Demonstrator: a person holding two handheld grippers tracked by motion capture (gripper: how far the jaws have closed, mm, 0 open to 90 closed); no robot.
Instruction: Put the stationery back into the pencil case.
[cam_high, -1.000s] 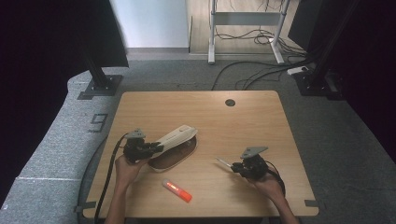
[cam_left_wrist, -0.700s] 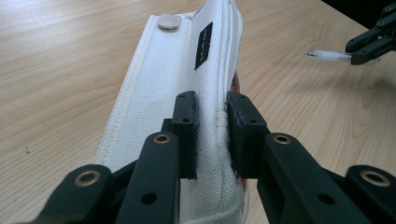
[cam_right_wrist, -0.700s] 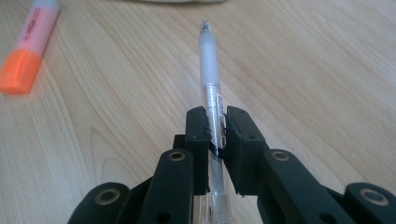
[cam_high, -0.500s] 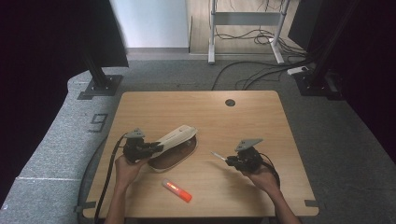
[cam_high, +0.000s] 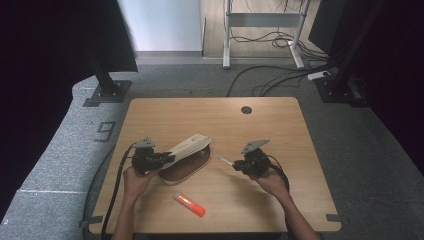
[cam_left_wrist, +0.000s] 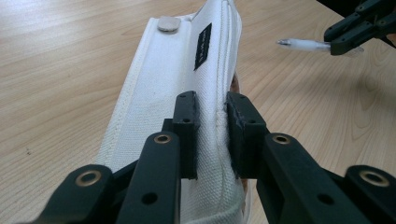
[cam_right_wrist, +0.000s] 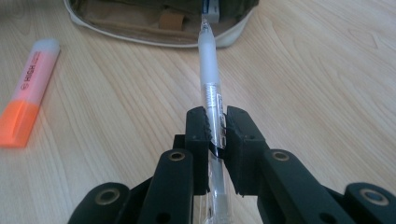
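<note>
- Right gripper (cam_high: 237, 164) moved left across the table, away from the right edge.
- Clear pen (cam_high: 224, 160) clamped in it carried along, tip now near the open pencil case (cam_high: 187, 159), just short of the mouth.
- Gap between the two grippers narrowed.

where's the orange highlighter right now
In the high view the orange highlighter lies flat on the table near its front edge, just in front of the open pencil case, between the person's two forearms.

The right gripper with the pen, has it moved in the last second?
Yes. The right gripper, shut on the pen, has shifted left toward the open pencil case, judged against the table's hole.
</note>
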